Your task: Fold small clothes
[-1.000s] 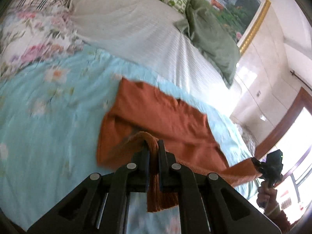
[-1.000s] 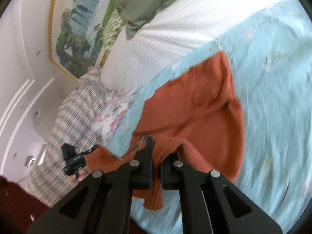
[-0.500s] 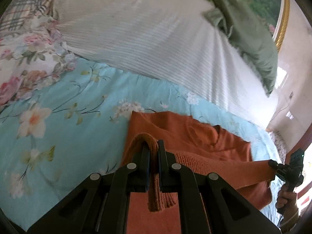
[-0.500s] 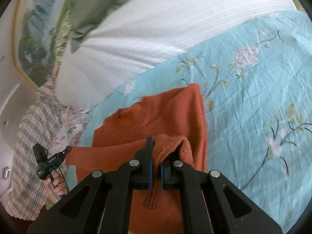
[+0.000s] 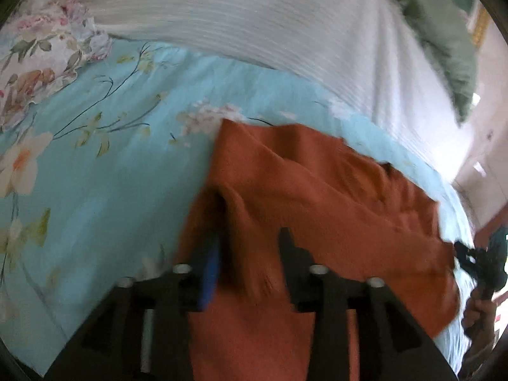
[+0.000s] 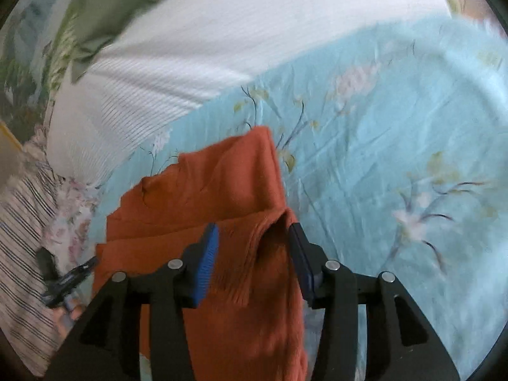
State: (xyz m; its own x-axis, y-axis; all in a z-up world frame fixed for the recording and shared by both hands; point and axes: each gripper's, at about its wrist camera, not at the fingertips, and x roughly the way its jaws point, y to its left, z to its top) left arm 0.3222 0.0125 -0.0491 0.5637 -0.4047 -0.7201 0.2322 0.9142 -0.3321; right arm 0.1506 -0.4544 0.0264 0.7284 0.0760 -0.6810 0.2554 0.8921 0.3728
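Observation:
A rust-orange knit garment (image 5: 317,190) lies folded over itself on the light blue floral bedsheet (image 5: 95,165). It also shows in the right wrist view (image 6: 206,190). My left gripper (image 5: 250,241) is open, its jaws spread around the garment's ribbed edge, which sags between them. My right gripper (image 6: 254,235) is open too, with a raised fold of the ribbed hem between its blue pads (image 6: 208,254), not pinched. Each gripper shows small at the other view's edge.
A white ribbed blanket (image 5: 254,22) lies across the bed beyond the garment, with a green pillow (image 5: 444,31) on it. A flowered pillow (image 5: 38,57) sits at the left. A striped cloth (image 6: 22,254) lies at the bed's side.
Both grippers carried the garment's hem forward over its body, then opened. The hem has dropped from both jaws onto the garment.

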